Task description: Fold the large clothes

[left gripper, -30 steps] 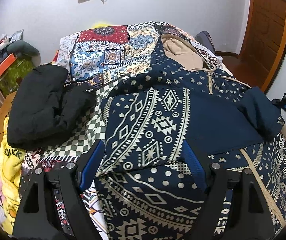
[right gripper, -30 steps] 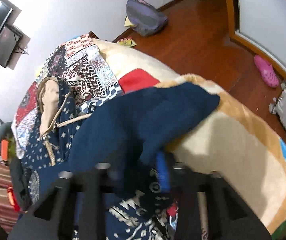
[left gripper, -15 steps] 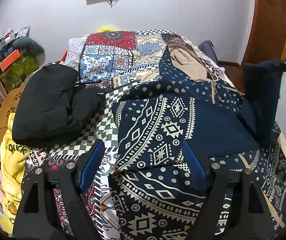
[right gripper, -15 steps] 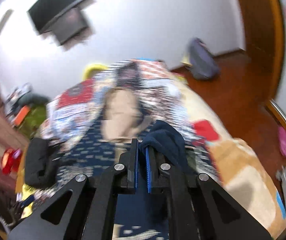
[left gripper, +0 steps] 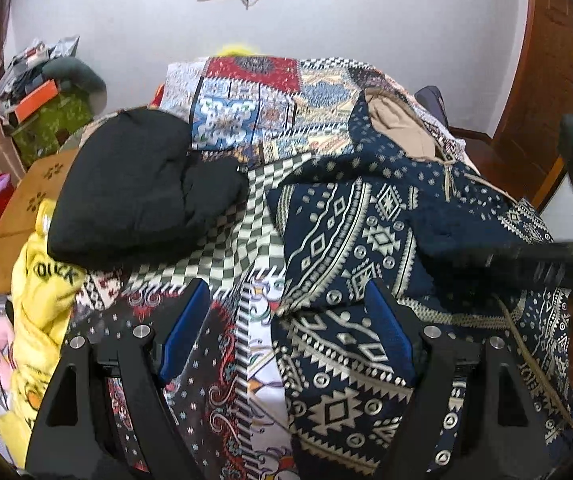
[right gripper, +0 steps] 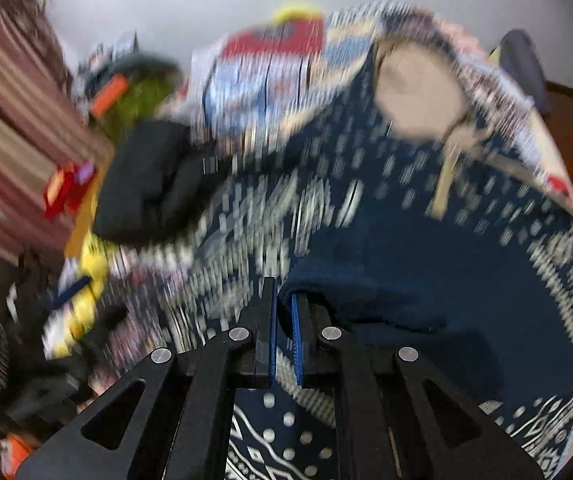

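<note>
Patchwork bedspread (left gripper: pixel 246 92) carries the navy patterned hoodie (left gripper: pixel 350 240), spread flat at right. Black jacket (left gripper: pixel 138 184) lies beside it, left. Left gripper (left gripper: pixel 286 328) hovers low, jaws wide, empty. Right gripper (right gripper: pixel 283 320) pinches the hoodie's plain navy sleeve (right gripper: pixel 406 280).

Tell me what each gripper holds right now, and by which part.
The right gripper is shut on the patterned navy hoodie, pinching the plain navy end of its sleeve. The left gripper is open and holds nothing.
</note>
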Available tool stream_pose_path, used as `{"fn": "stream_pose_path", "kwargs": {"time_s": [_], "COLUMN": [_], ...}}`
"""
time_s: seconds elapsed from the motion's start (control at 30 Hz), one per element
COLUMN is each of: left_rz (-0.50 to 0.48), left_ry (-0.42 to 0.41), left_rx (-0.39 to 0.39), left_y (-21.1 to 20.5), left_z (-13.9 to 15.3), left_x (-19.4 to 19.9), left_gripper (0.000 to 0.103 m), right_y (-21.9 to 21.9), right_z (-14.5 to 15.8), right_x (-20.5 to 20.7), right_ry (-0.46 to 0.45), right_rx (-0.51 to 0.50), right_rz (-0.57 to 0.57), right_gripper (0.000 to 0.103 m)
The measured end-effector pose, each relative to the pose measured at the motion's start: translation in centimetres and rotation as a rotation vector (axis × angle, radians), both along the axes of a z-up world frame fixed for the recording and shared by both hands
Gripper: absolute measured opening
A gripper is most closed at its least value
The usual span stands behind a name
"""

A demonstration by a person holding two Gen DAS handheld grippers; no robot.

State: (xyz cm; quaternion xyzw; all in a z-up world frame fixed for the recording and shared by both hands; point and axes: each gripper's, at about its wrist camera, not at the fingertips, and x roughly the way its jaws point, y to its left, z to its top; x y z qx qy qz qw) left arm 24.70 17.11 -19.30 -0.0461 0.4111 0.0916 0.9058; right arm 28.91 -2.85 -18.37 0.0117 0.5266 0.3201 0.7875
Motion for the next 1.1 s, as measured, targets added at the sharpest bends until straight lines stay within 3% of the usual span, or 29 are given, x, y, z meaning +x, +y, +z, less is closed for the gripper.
{"fn": "stream_pose_path", "kwargs": {"time_s": [0.17,0.37,0.6,0.67,0.77,0.97,1.1], "left_rz": [-0.01,-0.062,-0.147,-0.185,-0.249,-0.348,-0.379], "left_ry": [0.036,0.039,0.026,0.027,0.037,0.123,0.205], "left_rx": [-0.003,0.031,0.087,0.098,0.125,0.215,0.191], "left_y": [-0.5,-2.7,-6.6,-8.1,-10.6,-14.5,-15.0], "left_z": [-1.0,-0.5,0.6,0.7,0.2,-3.1,-5.6], "left_x": [-0.2,0.5,2.6,3.4,4.5,6.6,7.7], "left_gripper": [0.079,0.079,0.079,0.079,0.079,0.079,0.079], "right_y": [1.0,-1.0,-6.9,-9.2,-12.5,-17.2,-20.5], "right_z": [-3.4,-2.0,2.5,3.2,4.0,3.1,1.3], "right_x": [-1.5,-1.6,-2.3,-2.0,-1.0,1.2,2.5], "right_ry": [0.111,0.205,-0.01,-0.058,-0.107,-0.128,-0.094], "right_rx": [-0.124,-0.066,-0.113,-0.126,-0.144,-0.235,-0.249], "right_rz": [0.071,0.134,0.057,-0.003,-0.095,-0.247,-0.328], "right_gripper": [0.007,0.024,0.027,0.036,0.041,0.042,0.042]}}
